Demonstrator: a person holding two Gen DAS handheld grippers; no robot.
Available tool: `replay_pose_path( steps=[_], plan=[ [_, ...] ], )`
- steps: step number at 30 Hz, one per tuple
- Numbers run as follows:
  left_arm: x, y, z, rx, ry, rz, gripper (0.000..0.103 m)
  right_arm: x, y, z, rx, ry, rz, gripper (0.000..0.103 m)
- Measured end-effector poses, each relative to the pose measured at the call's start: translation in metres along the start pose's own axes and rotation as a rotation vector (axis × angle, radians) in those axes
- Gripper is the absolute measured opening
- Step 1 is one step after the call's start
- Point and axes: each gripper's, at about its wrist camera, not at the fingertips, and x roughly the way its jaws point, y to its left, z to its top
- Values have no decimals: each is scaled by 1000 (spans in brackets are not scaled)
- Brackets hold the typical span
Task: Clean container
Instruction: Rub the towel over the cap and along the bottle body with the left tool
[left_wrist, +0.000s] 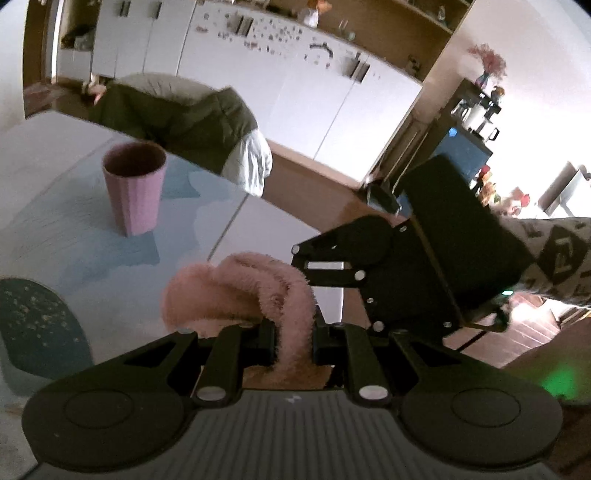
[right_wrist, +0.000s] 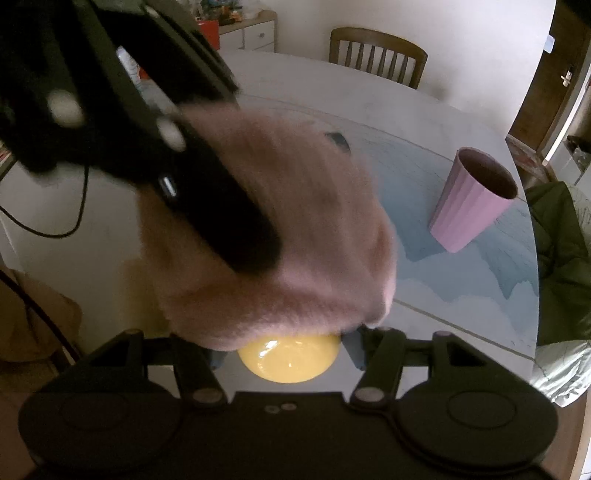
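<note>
My left gripper (left_wrist: 293, 341) is clenched on a fluffy pink cloth (left_wrist: 243, 295), its shaggy pile bunched into thick folds at the lower middle of the left wrist view. In the right wrist view the same cloth (right_wrist: 295, 236) fills the centre, blurred and soft, draped over a glossy yellow bowl (right_wrist: 290, 360) that sits low in the frame between my right gripper's (right_wrist: 288, 354) fingers; they stand on either side of it, but whether they press on it I cannot tell. The left gripper (right_wrist: 236, 236) crosses down from the upper left, dark and matte. A ribbed pink cup (right_wrist: 476, 199) stands upright at right, well apart from the bowl. The table (right_wrist: 369, 96) is smooth and pale with a blue patterned mat (right_wrist: 491, 273). A wooden chair (right_wrist: 376, 51) stands at the top, and white cabinets (left_wrist: 295, 92) cross the top of the left view.
</note>
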Motion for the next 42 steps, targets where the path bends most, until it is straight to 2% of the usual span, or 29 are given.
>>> replay_pose_path(
  steps=[4, 10, 37, 42],
  plan=[
    [22, 10, -1, -21, 44, 33, 16, 0, 0, -2, -8, -3, 0, 60],
    [28, 26, -4, -58, 58, 70, 16, 3, 0, -4, -13, -2, 8, 60],
    [20, 62, -23, -56, 83, 280, 16, 9, -9, -11, -59, 17, 35, 60],
    [24, 70, -39, -41, 141, 323, 16, 10, -12, -13, -56, 31, 26, 60]
  ],
)
